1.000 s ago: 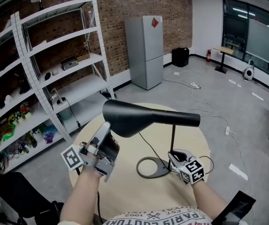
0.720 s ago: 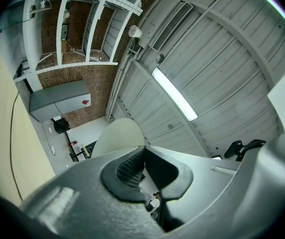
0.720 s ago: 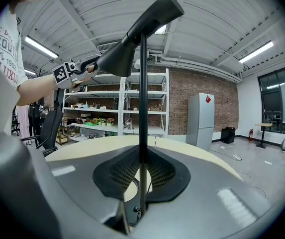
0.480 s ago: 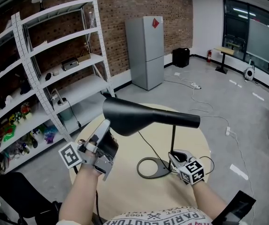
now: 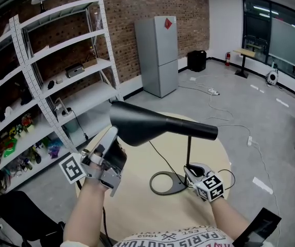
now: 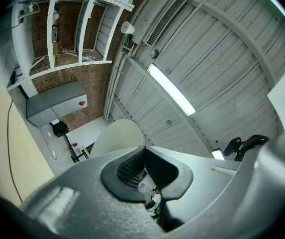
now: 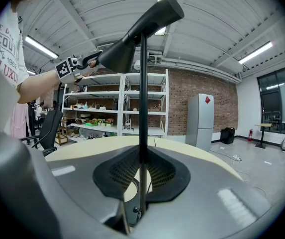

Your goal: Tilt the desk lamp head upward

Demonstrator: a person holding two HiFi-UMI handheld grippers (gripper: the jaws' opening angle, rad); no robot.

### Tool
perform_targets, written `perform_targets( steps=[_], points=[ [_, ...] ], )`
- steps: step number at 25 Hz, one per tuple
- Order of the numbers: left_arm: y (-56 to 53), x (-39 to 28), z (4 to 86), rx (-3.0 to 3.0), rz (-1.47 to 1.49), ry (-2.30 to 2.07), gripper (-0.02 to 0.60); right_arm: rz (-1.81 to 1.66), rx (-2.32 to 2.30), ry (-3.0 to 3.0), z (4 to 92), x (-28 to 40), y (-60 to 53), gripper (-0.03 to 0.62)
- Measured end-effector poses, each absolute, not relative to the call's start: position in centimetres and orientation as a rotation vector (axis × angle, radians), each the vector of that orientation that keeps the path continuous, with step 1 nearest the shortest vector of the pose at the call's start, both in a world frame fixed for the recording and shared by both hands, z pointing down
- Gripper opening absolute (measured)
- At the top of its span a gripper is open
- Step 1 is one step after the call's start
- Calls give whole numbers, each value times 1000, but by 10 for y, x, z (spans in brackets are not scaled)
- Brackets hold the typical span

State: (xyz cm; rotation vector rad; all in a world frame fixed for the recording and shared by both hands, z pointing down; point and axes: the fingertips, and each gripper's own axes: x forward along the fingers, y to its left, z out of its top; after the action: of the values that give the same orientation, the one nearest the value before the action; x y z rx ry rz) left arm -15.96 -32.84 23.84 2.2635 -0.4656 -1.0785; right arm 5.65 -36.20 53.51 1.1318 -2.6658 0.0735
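A black desk lamp stands on the round pale table (image 5: 137, 212). Its cone-shaped head (image 5: 137, 125) points left and is nearly level, on a thin upright stem (image 5: 189, 151) above a ring base (image 5: 157, 187). My left gripper (image 5: 114, 137) reaches up from below and is shut on the rim of the head's wide end. From the right gripper view, the left gripper (image 7: 95, 58) meets the lamp head (image 7: 132, 39) there. In the left gripper view the gripper (image 6: 143, 152) points at the ceiling. My right gripper (image 5: 189, 170) is shut on the stem (image 7: 143, 83) low down, near the base.
The lamp's thin cable (image 5: 162, 161) trails over the table to the far edge. White metal shelves (image 5: 59, 76) with small items stand at the left. A grey fridge (image 5: 160, 55) is against the brick wall. A black chair (image 5: 18, 210) sits at the lower left.
My left gripper has shifted slightly up and to the left, and the lamp head's wide end has risen a little with it. The right gripper has stayed on the stem.
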Motion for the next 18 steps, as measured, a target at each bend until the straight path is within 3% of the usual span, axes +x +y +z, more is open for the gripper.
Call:
perform_targets(
  steps=[18],
  points=[
    [-326,-153,216,2360,-1016,-482,3,78,1130,-2661,539,54,-362,40]
  ],
)
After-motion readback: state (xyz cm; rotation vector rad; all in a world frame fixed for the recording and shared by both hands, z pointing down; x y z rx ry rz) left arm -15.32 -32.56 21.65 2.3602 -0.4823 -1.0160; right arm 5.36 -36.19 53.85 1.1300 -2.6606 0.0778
